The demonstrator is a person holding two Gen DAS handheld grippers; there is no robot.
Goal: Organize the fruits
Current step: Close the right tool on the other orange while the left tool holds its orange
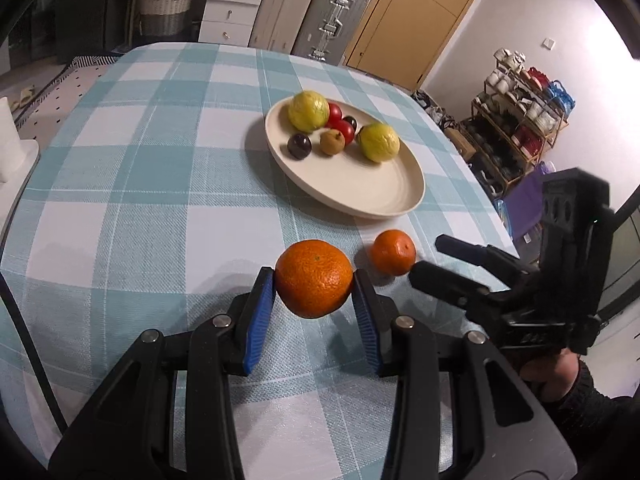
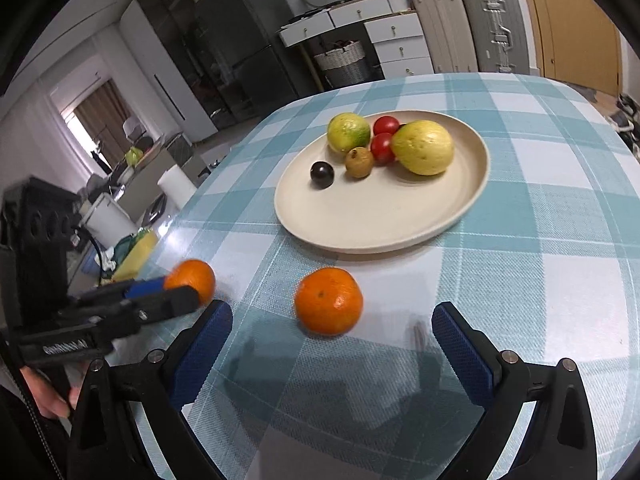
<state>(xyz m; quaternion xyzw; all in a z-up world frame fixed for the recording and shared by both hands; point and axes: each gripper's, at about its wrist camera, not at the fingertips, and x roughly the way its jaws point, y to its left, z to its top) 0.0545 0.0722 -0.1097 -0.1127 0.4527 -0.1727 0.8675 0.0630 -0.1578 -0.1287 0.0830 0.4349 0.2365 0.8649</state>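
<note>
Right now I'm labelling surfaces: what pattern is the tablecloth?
The tablecloth is a teal-and-white plaid check, clearest in the left wrist view.

The left gripper [image 1: 314, 280] is clamped on something, raised; the right gripper [image 2: 332, 324] gapes wide.

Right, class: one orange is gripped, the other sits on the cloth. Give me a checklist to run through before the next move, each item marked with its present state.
1. Left hand-held gripper shut on held orange: ok.
2. Held orange centred between the pads: ok.
3. Plate has bare room for both oranges: ok.
4. Right hand-held gripper open wide enough for loose orange: ok.
5. Loose orange between the right pads: not ok, it lies just ahead of them.
6. Grip firmness on held orange: cannot tell.
</note>
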